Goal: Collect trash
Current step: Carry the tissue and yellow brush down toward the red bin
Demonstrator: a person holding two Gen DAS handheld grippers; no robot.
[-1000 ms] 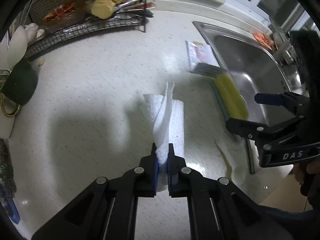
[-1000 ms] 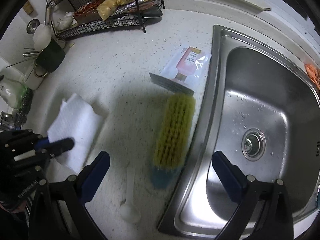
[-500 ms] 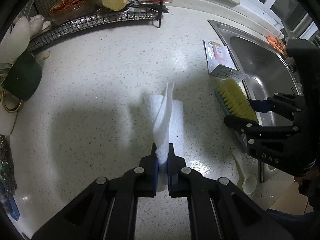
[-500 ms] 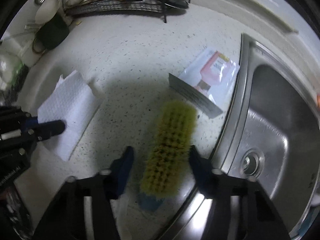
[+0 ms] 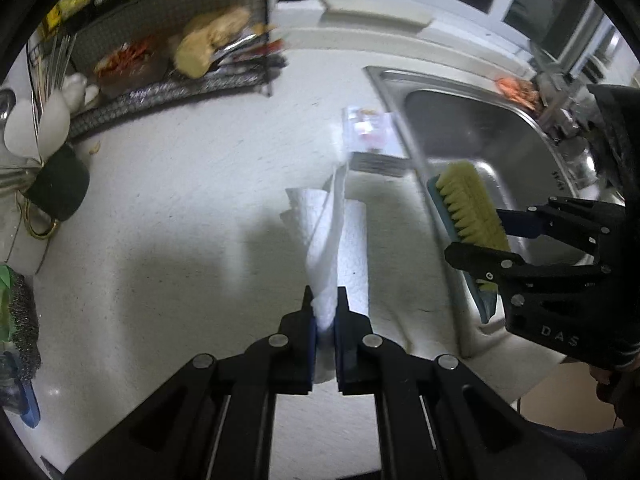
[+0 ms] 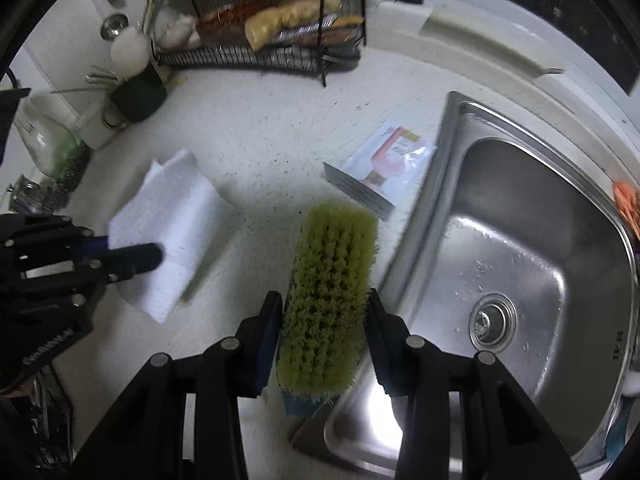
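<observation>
My left gripper (image 5: 325, 308) is shut on a white paper towel (image 5: 334, 240) and holds it above the speckled white counter; the towel also shows in the right wrist view (image 6: 172, 224). My right gripper (image 6: 322, 316) is shut on a yellow-bristled scrub brush (image 6: 330, 288) with a blue back and holds it lifted beside the sink rim. The brush also shows in the left wrist view (image 5: 472, 212), in the right gripper (image 5: 480, 236). A flat pink and white packet (image 6: 384, 164) lies on the counter next to the sink.
A steel sink (image 6: 520, 240) fills the right side. A wire rack (image 6: 260, 36) with food bags stands at the back. A dark green cup (image 6: 138, 94) with utensils and a bottle (image 6: 48, 144) stand at the left. A steel scourer (image 5: 24, 320) lies far left.
My right gripper closed on the scrub brush and lifted it off the counter, toward the sink edge. My left gripper kept hold of the paper towel and rose a little.
</observation>
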